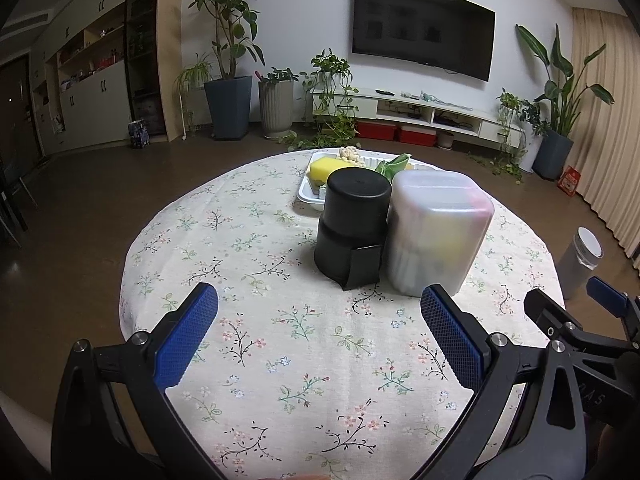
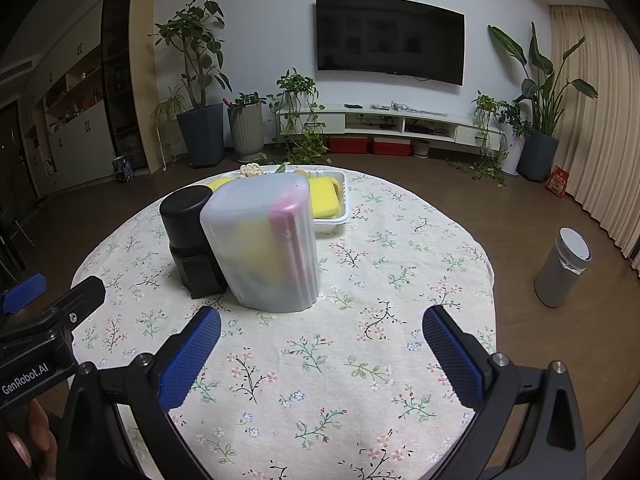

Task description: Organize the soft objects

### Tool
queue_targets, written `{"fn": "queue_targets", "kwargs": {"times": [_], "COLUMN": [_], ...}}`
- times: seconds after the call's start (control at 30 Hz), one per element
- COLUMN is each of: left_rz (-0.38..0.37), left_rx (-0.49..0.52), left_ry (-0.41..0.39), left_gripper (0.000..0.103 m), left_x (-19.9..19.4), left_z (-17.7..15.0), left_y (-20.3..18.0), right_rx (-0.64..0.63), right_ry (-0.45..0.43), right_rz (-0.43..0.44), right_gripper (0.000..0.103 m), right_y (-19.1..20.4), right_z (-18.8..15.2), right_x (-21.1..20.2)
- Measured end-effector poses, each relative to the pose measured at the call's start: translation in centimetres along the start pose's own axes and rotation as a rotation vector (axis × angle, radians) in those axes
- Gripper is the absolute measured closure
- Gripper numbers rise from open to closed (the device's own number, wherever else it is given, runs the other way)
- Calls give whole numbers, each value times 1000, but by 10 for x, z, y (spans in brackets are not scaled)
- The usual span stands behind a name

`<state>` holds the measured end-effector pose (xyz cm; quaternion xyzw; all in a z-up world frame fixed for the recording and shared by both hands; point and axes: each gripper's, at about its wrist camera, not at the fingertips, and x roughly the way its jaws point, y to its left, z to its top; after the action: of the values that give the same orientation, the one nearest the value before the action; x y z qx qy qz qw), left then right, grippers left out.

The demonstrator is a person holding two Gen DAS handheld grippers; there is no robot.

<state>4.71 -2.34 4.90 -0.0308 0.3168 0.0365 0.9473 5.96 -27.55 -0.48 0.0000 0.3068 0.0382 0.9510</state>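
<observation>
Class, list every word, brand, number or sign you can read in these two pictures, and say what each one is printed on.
"GenRobot.AI": white letters on the black body of the left gripper, seen at the left edge of the right wrist view.
Embossed letters on the right gripper body in the left wrist view: too dim and turned to read.
Red package on the floor by the curtain: print too small to read.
Blue box by the cabinets: too small to read.

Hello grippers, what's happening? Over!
Left gripper and right gripper open, empty. Sponges in white tray, untouched. Frosted container and black canister block it.
</observation>
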Motion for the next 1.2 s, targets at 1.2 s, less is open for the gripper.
{"fn": "queue_targets", "kwargs": {"times": [1.2], "left_rz": [-11], "left_rx": [2], "left_ry": [11], "left_gripper": [0], "left_x": [1], "left_z": [-2], "left_y": [7], "right_rx": [-2], "right_ry": [6], "right_rz": [-12], "right_gripper": [0], "right_y": [-7], "right_z": [0], "right_x": [-4]}}
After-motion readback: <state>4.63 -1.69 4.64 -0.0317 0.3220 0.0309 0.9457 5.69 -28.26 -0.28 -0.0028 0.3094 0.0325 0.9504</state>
